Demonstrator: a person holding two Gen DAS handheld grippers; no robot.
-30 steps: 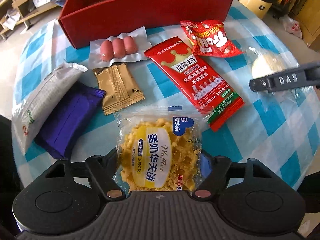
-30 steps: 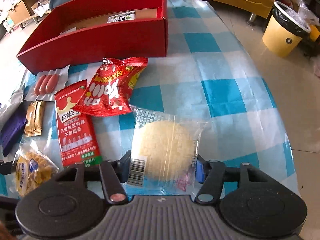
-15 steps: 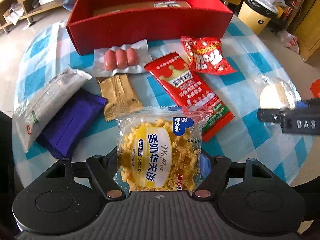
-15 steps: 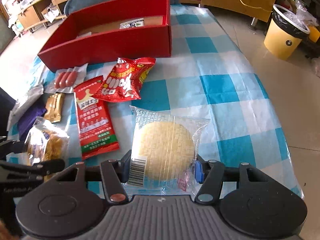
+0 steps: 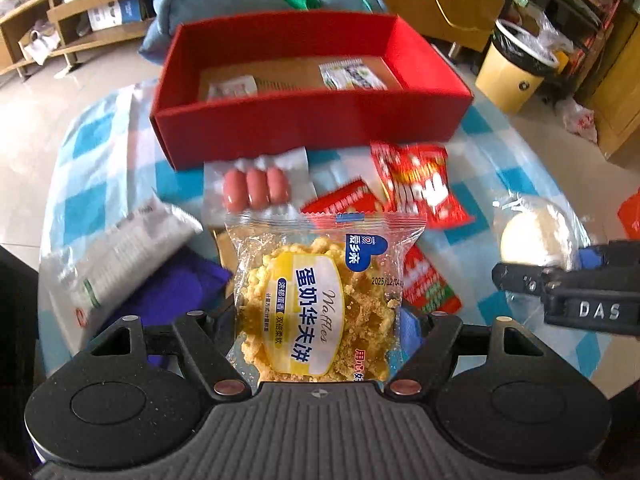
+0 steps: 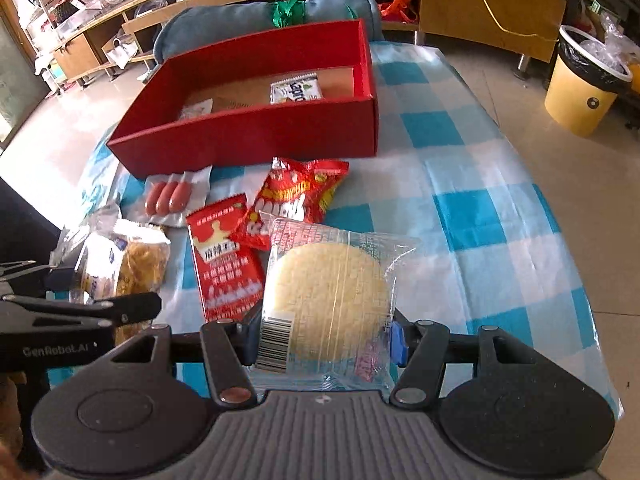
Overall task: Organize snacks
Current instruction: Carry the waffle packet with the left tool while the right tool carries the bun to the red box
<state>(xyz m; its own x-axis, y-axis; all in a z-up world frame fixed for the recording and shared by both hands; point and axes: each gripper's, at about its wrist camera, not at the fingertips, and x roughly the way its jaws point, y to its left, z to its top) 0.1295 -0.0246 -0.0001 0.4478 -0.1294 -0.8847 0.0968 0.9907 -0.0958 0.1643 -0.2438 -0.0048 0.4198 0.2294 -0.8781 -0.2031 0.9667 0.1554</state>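
Note:
My left gripper [image 5: 316, 320] is shut on a clear waffle packet [image 5: 320, 300] and holds it above the table. My right gripper [image 6: 324, 332] is shut on a packet with a round pale rice cake [image 6: 328, 292], also lifted. The red box [image 5: 312, 116] stands at the far side of the table; two small packets lie inside it [image 6: 296, 88]. On the blue-checked cloth lie a sausage pack [image 5: 256, 188], a long red spicy-strip packet [image 6: 228, 264], a red crisp bag [image 6: 296, 200], a purple packet [image 5: 172, 292] and a white pouch [image 5: 120, 256].
A gold packet [image 5: 226, 246] is mostly hidden behind the waffle packet. A blue cushion [image 6: 260, 20] lies behind the box. A yellow bin [image 6: 584, 84] stands on the floor to the right. The table's right edge [image 6: 580, 280] drops off close to my right gripper.
Both grippers have risen with their packets and tilted up. The box interior now shows. The snacks on the cloth have not moved.

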